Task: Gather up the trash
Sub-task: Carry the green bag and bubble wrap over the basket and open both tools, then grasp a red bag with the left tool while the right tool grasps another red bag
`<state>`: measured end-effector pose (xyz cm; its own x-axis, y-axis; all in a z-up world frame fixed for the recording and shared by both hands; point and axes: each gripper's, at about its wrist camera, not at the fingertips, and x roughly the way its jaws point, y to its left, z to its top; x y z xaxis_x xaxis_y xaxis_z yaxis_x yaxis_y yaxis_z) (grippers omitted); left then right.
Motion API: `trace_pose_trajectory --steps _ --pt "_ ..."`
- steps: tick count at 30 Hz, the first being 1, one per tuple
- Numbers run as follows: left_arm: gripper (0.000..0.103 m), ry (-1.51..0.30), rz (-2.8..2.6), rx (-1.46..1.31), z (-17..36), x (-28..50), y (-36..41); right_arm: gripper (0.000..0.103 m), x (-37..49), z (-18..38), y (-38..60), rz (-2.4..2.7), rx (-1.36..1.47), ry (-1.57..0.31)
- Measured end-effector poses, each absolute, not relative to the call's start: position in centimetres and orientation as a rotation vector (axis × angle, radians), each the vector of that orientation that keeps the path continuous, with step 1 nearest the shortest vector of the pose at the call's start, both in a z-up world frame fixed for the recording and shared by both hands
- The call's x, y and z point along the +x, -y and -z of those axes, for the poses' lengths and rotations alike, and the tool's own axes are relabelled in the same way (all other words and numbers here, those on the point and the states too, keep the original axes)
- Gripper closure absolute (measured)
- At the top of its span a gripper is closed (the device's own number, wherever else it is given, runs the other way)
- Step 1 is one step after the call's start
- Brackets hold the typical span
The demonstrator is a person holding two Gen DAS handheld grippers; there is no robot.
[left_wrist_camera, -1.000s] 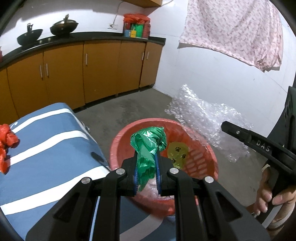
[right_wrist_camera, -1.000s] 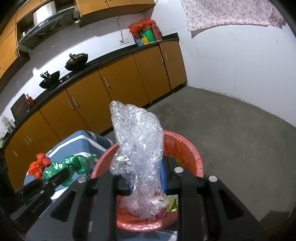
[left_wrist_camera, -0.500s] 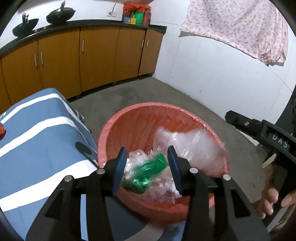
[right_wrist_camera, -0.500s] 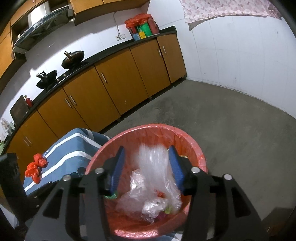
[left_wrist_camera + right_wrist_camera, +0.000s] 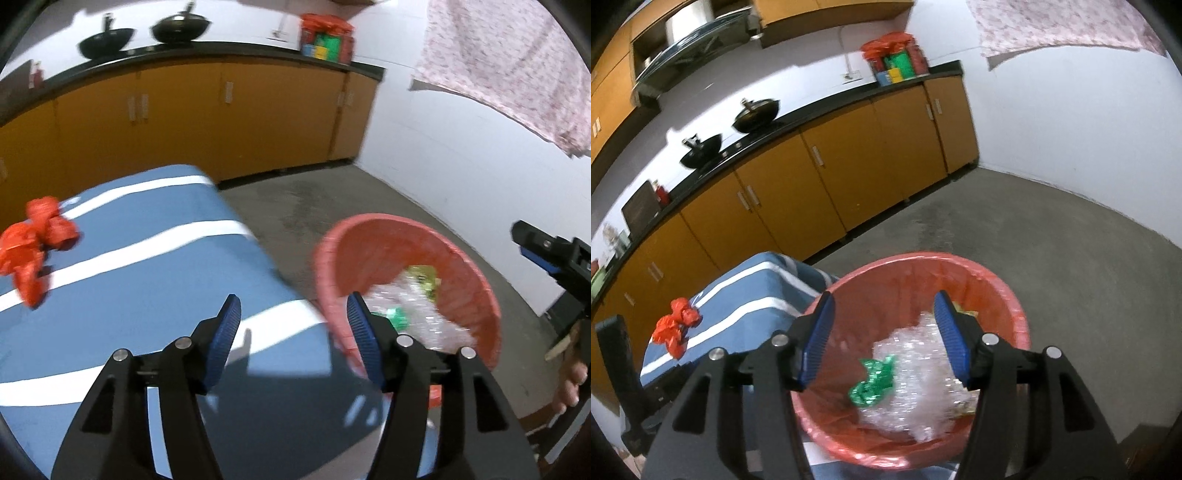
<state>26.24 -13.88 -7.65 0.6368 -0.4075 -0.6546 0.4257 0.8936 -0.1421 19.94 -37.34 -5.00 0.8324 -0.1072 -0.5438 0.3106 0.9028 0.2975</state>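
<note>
A red bin (image 5: 1015,317) lined with a red bag stands on the floor beside the striped table. Inside it lie a crumpled green bag (image 5: 873,380) and a clear bubble wrap wad (image 5: 923,362). My right gripper (image 5: 882,334) hovers over the bin, its jaws opening with nothing between them. My left gripper (image 5: 293,325) hangs over the table's near edge left of the bin (image 5: 461,266), jaws opening and empty. A crumpled red bag (image 5: 33,243) lies on the blue striped tablecloth (image 5: 147,258), also visible as the red bag (image 5: 676,326) in the right wrist view.
Orange cabinets (image 5: 831,177) under a black counter with two woks (image 5: 181,27) run along the back wall. Grey concrete floor (image 5: 1052,240) spreads right of the bin. A floral cloth (image 5: 517,66) hangs on the white wall. A hand (image 5: 570,384) holds the right gripper's handle.
Both grippers opened and dropped their loads: the green bag and the bubble wrap fell into the red bin. The left gripper then swung left toward the striped table.
</note>
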Motion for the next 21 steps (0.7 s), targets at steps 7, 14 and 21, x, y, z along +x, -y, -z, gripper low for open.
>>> trace_pose_trajectory --steps 7,14,21 --pt "0.028 -0.687 0.212 0.036 7.1 27.7 5.3 0.048 22.5 5.0 32.1 0.136 0.346 -0.575" --pt "0.007 -0.649 -0.152 -0.032 7.3 30.9 -4.2 0.048 25.6 5.8 25.7 0.027 0.319 -0.613" --pt "0.007 -0.737 -0.187 -0.149 9.1 35.2 -8.0 0.044 28.5 7.0 19.3 -0.053 0.239 -0.646"
